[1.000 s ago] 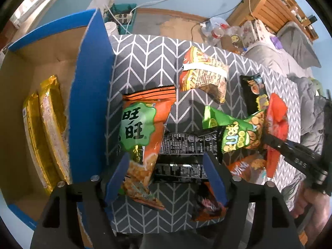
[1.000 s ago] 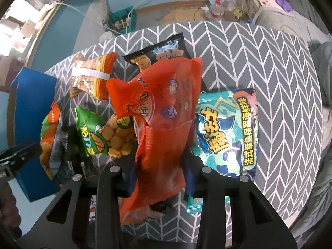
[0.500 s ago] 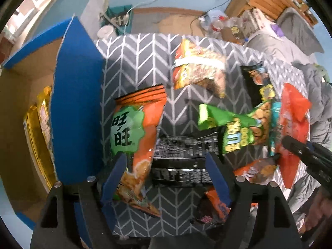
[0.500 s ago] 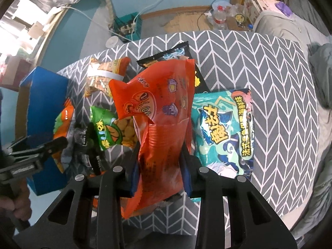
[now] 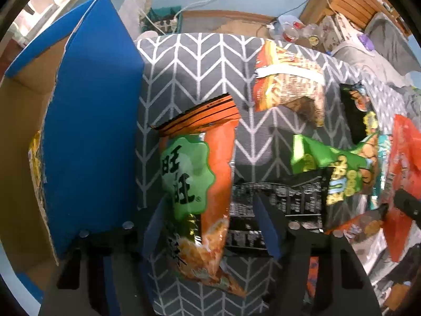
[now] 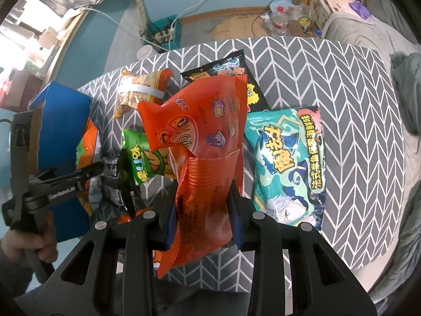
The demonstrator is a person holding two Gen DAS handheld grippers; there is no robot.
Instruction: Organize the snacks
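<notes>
My left gripper (image 5: 208, 226) stands open around the lower end of an orange snack bag with a green label (image 5: 194, 184), which lies on the chevron tablecloth (image 5: 200, 60) beside a blue cardboard box (image 5: 89, 121). My right gripper (image 6: 204, 210) is shut on a red-orange snack bag (image 6: 200, 142) and holds it up above the table. A green peanut bag (image 5: 339, 173), also in the right wrist view (image 6: 143, 158), a black bag (image 5: 276, 197) and a noodle pack (image 5: 286, 84) lie near.
A teal snack bag (image 6: 286, 163) and a black bag (image 6: 223, 71) lie on the table to the right. Yellow packs (image 5: 35, 168) sit inside the box. The left gripper shows in the right wrist view (image 6: 79, 176). Floor clutter and a bed lie beyond the table.
The left gripper has shifted right and closer, so the orange green-label bag now sits between its fingers. The right gripper has lifted the red-orange bag a little higher.
</notes>
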